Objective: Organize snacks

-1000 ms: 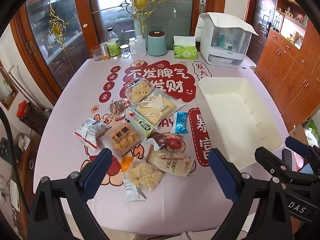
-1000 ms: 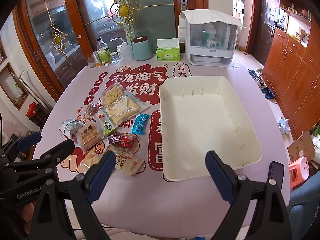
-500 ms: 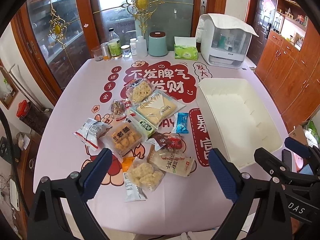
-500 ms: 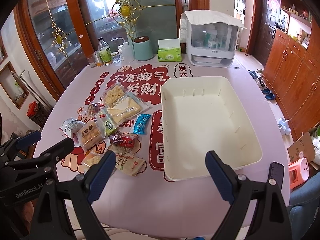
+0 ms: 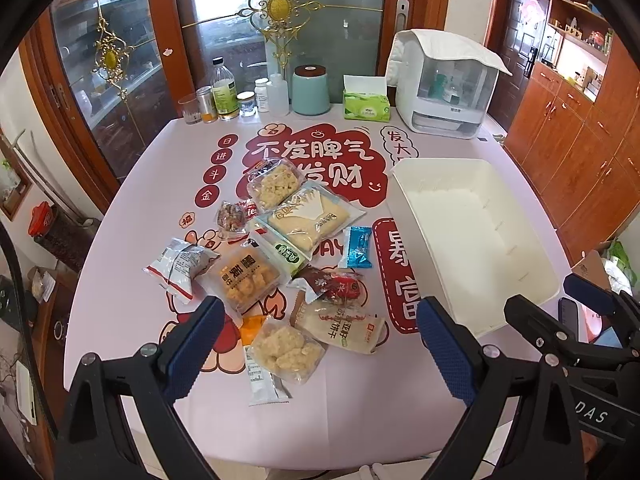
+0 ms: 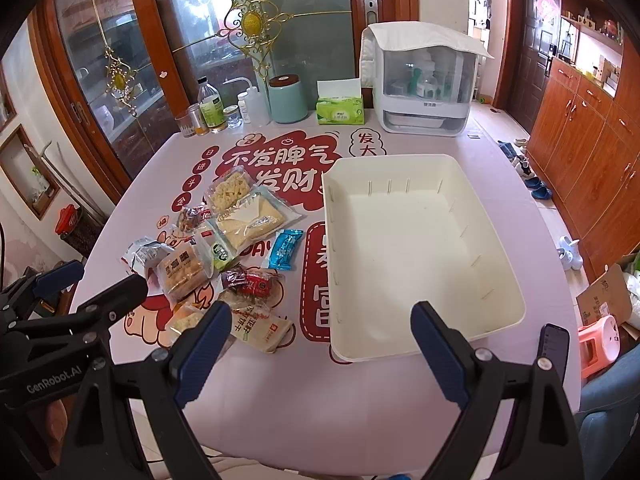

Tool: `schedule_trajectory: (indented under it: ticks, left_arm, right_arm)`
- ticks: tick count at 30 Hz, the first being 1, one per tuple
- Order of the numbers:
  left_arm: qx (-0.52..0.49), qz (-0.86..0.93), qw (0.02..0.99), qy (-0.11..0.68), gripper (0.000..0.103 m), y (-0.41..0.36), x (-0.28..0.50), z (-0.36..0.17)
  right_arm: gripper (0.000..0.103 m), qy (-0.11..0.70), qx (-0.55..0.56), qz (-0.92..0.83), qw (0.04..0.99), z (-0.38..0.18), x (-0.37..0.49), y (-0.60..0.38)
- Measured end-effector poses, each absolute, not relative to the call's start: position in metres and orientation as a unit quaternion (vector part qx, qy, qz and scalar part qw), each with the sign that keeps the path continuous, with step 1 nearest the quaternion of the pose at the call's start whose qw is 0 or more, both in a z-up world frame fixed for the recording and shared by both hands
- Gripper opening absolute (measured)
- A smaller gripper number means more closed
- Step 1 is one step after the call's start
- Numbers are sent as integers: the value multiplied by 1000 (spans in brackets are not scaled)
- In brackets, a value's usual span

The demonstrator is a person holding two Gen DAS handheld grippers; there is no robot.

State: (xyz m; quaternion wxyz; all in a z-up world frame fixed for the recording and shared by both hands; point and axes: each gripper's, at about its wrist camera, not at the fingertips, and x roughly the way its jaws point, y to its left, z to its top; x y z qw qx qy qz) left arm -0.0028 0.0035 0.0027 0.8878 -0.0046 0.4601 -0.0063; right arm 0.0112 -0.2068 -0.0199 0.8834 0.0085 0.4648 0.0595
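Note:
Several snack packs lie in a loose pile on the pink tablecloth: a large yellow cake pack [image 5: 310, 218] [image 6: 250, 222], a blue bar [image 5: 359, 247] [image 6: 285, 249], a red pack [image 5: 334, 285] [image 6: 251, 284], a beige biscuit pack [image 5: 340, 326] [image 6: 260, 326] and a puffed-rice pack [image 5: 286, 350]. An empty white bin [image 5: 472, 236] [image 6: 416, 252] stands to their right. My left gripper [image 5: 320, 352] is open above the near edge, before the pile. My right gripper [image 6: 320, 352] is open, before the bin's near left corner. Both are empty.
At the table's far edge stand bottles and jars [image 5: 228, 94], a teal canister [image 5: 311, 90], a green tissue box [image 5: 366, 106] and a white covered appliance [image 5: 446, 88]. Wooden cabinets [image 6: 592, 152] line the right wall. A pink stool [image 6: 600, 342] sits by the table's right.
Both grippers have drifted very slightly; the scene sits a touch lower in view. Nothing on the table has moved.

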Motion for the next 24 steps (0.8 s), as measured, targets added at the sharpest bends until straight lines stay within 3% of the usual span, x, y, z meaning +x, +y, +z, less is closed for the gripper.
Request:
schedule_trajectory:
  ticks: [24]
  left_arm:
    - [11,-28,893,449,97,48,4,18]
  right_arm:
    - [92,432,-6,47,901,1,13,-173]
